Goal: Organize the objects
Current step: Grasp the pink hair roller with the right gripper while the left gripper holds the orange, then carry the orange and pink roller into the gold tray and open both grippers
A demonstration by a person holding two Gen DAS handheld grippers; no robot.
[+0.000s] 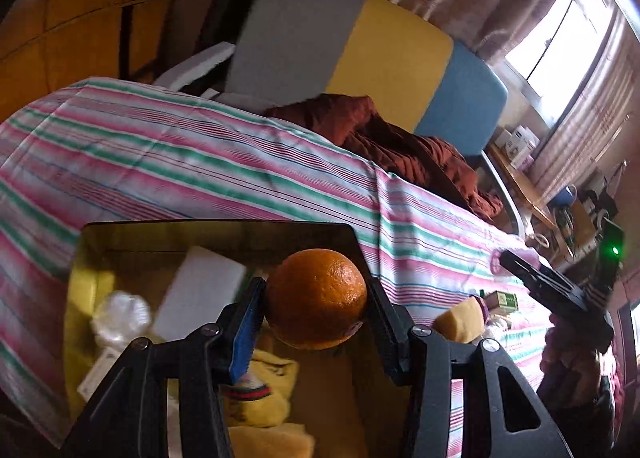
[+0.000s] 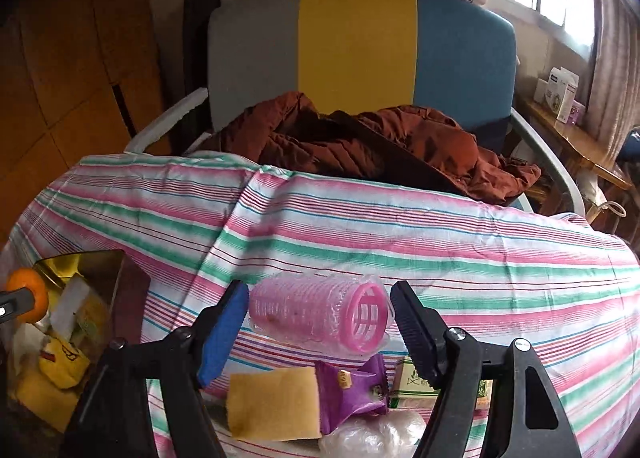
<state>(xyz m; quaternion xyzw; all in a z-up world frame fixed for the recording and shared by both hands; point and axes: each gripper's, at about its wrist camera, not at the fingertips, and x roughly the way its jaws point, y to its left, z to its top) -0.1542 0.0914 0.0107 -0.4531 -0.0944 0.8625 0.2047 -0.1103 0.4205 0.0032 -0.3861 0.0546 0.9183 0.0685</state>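
The left gripper (image 1: 316,300) clamps an orange (image 1: 316,298) between its fingers, one blue-padded and one black, and holds it above a gold-lined box (image 1: 96,254) that sits on the striped cloth (image 1: 200,161) covering the counter. Inside the box lie a white block (image 1: 196,294), a clear plastic wrapper (image 1: 120,316) and yellow cloths (image 1: 264,390). The right gripper (image 2: 320,316) has its fingers on either side of a pink hair roller (image 2: 320,314) in clear wrap; whether the pads press on it I cannot tell. The roller sits just above a yellow sponge (image 2: 274,402), a purple packet (image 2: 352,390) and a green-and-white carton (image 2: 412,384) on the cloth. Behind the counter stands a grey, yellow and blue chair (image 2: 356,45) with a brown jacket (image 2: 360,141) heaped on it.
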